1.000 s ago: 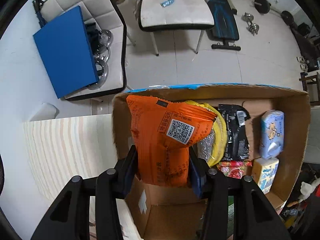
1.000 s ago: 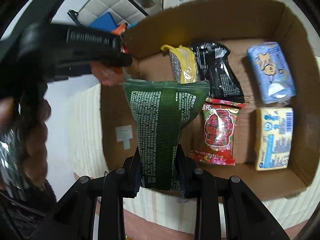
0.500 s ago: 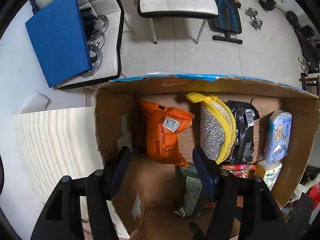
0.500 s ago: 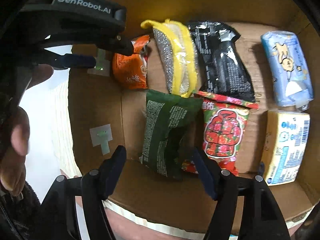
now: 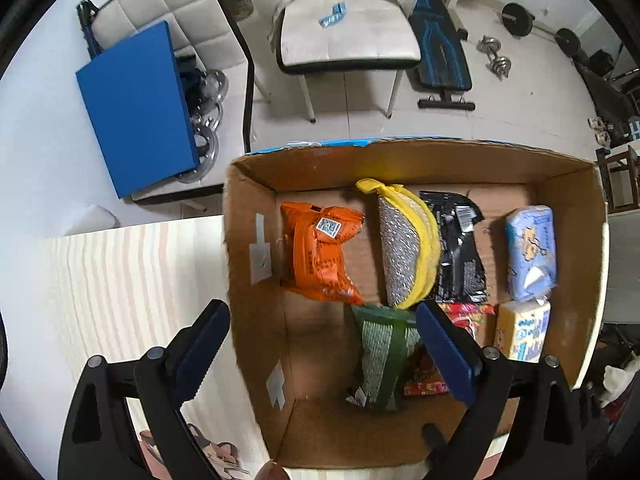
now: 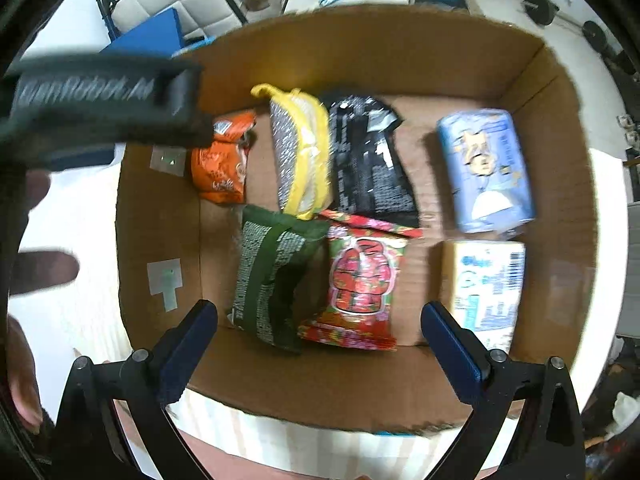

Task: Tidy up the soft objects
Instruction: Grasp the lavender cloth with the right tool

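While both sets of jaws have just been opening, we see left gripper & right gripper released, empty; green pouch lies in box at 6 o'clock; light, crinkly, slippery; we'd pinch mid-body.

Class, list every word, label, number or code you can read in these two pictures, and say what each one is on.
"GenRobot.AI", blurred: black tool at upper left, right wrist view.
QR code, no readable words: orange packet.
Barcode, digits too small: yellow packet.
Print on green packet, black packet, red packet and blue packet: too small or blurred.
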Demonstrator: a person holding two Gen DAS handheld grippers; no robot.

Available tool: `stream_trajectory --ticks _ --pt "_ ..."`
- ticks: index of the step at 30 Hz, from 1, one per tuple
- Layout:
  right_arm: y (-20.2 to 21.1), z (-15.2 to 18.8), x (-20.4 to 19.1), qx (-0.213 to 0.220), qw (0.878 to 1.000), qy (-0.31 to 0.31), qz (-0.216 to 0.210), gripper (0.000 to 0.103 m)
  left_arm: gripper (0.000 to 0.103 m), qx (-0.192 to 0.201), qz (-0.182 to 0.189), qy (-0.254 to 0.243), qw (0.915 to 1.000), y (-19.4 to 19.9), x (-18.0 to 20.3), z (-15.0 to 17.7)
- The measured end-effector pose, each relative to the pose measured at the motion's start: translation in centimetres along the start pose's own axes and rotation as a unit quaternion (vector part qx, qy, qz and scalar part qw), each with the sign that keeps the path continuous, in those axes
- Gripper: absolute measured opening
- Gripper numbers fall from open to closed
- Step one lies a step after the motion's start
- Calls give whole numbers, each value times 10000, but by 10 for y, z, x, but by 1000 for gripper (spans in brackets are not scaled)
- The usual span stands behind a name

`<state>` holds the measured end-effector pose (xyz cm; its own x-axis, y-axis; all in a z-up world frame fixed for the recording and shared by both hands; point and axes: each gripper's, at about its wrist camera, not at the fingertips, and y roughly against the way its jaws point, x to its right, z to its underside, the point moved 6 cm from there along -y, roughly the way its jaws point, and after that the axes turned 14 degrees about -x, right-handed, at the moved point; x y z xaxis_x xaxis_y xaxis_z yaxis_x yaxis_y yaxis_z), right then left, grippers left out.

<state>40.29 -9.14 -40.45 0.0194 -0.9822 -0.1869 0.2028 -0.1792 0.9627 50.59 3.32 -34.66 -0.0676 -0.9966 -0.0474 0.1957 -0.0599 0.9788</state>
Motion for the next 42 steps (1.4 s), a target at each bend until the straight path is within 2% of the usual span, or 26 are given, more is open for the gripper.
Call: stream_trajectory --ticks 4,7,11,15,17,21,23,24,28,33,36,40,42 --pt "19 7 6 204 9997 -29 139 103 95 340 28 115 9994 17 -7 21" --pt "32 20 2 367 9993 82 34 103 95 563 116 311 9979 27 -16 45" --pt "46 54 -13 639 9966 526 3 103 95 744 239 759 9941 25 -36 96" --pt "40 100 -22 693 9931 942 -33 103 95 556 478 1246 9895 -7 -59 166" --pt "27 122 -26 657 9917 1107 -42 103 95 416 381 1488 9873 -32 -70 199" --pt "-22 146 -37 343 9893 1405 215 102 95 -141 496 1968 9791 -101 -88 256" --pt "-46 146 -44 179 9880 1510 275 94 95 -455 628 2124 9741 -135 -91 273" --pt "-61 144 -49 129 9863 1589 434 88 95 -519 635 2177 9726 -145 -92 279" --pt "-102 132 -65 64 9733 1949 1214 76 95 -575 489 2304 9702 -173 -95 289" --pt "-136 122 -82 -16 9523 2338 1960 75 95 -570 403 2350 9695 -189 -96 291" --pt "-151 118 -87 -134 9475 2378 2133 73 95 -627 390 2316 9700 -195 -92 293" --pt "-159 116 -91 -249 9454 2388 2205 46 95 -668 458 2316 9694 -197 -91 291" --pt "-159 119 -90 -347 9479 2338 2137 40 95 -669 476 2294 9699 -195 -92 286"
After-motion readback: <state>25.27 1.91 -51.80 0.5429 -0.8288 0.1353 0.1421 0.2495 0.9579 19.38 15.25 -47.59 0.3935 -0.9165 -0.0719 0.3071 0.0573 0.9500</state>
